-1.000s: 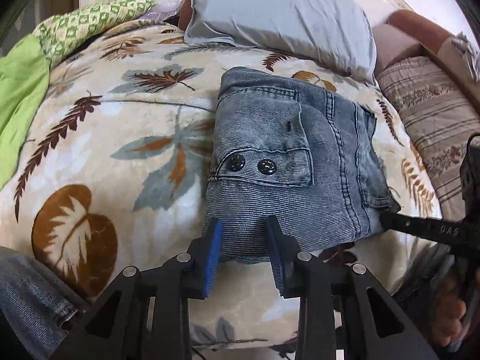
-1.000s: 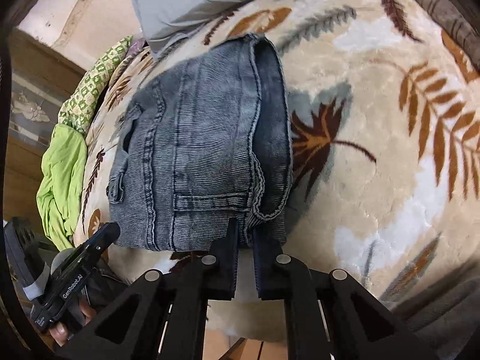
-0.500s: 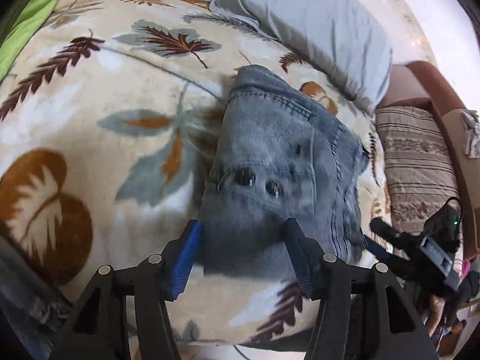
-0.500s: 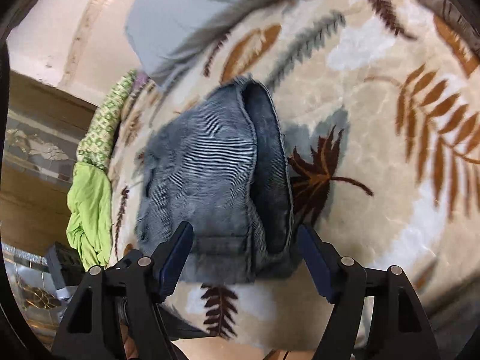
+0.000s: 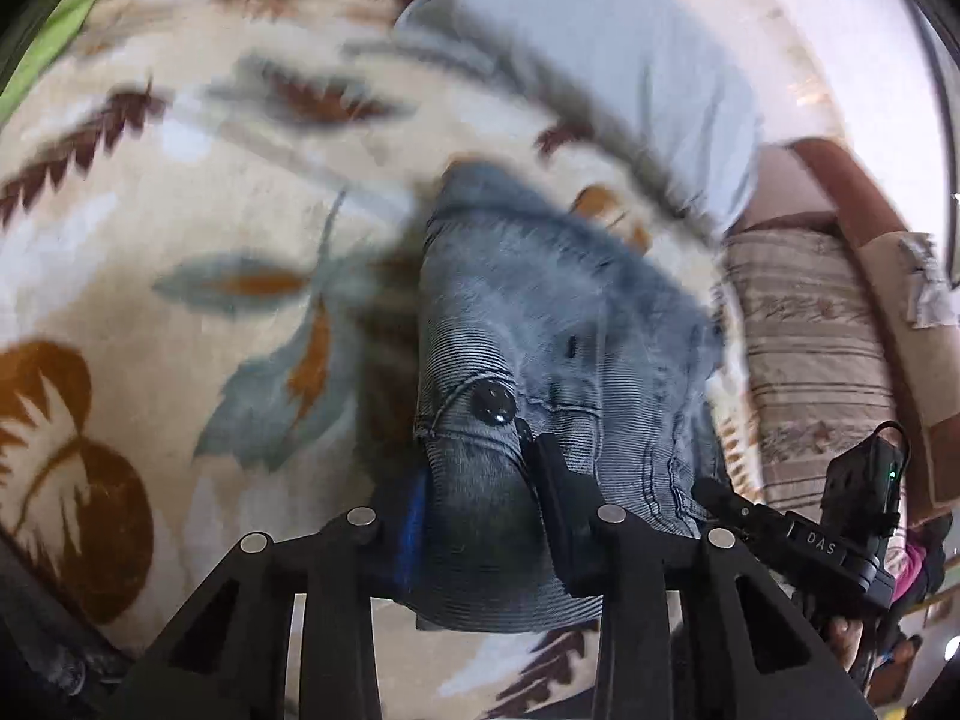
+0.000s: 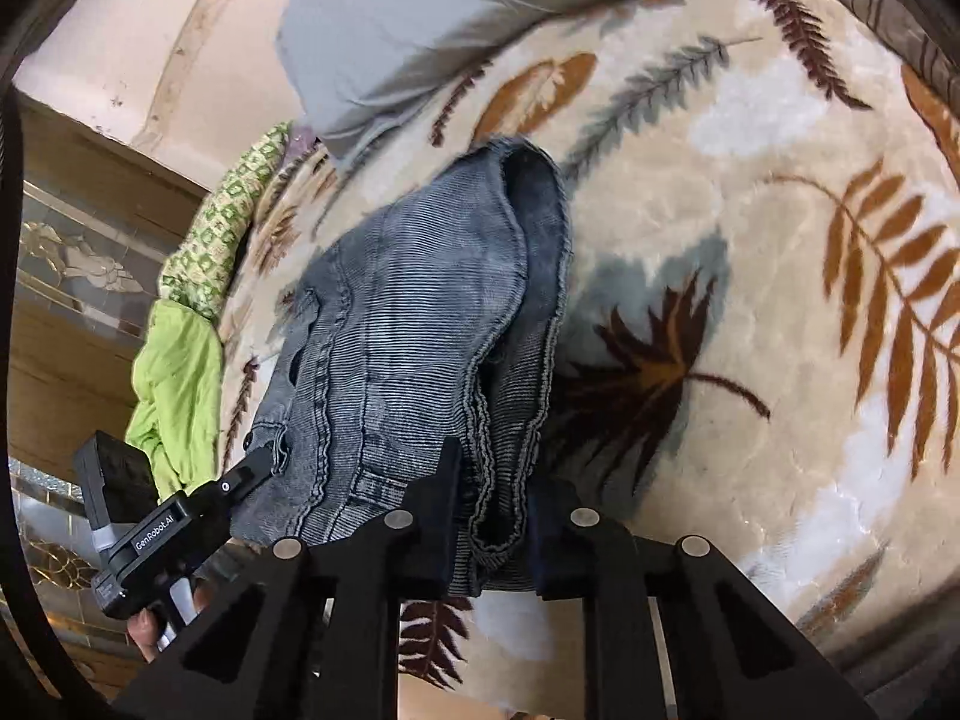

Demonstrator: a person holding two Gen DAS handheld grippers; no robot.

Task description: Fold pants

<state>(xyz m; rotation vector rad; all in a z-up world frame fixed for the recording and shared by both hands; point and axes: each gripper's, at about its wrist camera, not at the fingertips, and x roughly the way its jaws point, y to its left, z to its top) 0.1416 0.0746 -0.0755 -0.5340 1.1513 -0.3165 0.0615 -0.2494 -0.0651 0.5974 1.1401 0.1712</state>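
The folded grey-blue denim pants (image 5: 540, 324) lie on a leaf-patterned blanket (image 5: 180, 192) on the bed. My left gripper (image 5: 480, 504) is shut on the near left edge of the bundle, just below a black pocket button (image 5: 492, 403). My right gripper (image 6: 489, 510) is shut on the near right edge of the pants (image 6: 408, 312), where the stacked hems hang between its fingers. The left gripper shows at lower left in the right wrist view (image 6: 180, 516); the right gripper shows at lower right in the left wrist view (image 5: 798, 534). The left wrist view is blurred.
A grey pillow (image 5: 606, 60) lies behind the pants. A striped cushion (image 5: 810, 360) sits to the right. Green cloth (image 6: 174, 384) and a green-patterned cloth (image 6: 228, 222) lie at the bed's left side by a wooden headboard (image 6: 66, 276).
Both grippers opened wide half a second ago, moved in over the near edge of the pants, and have now closed on the fabric at its two near corners.
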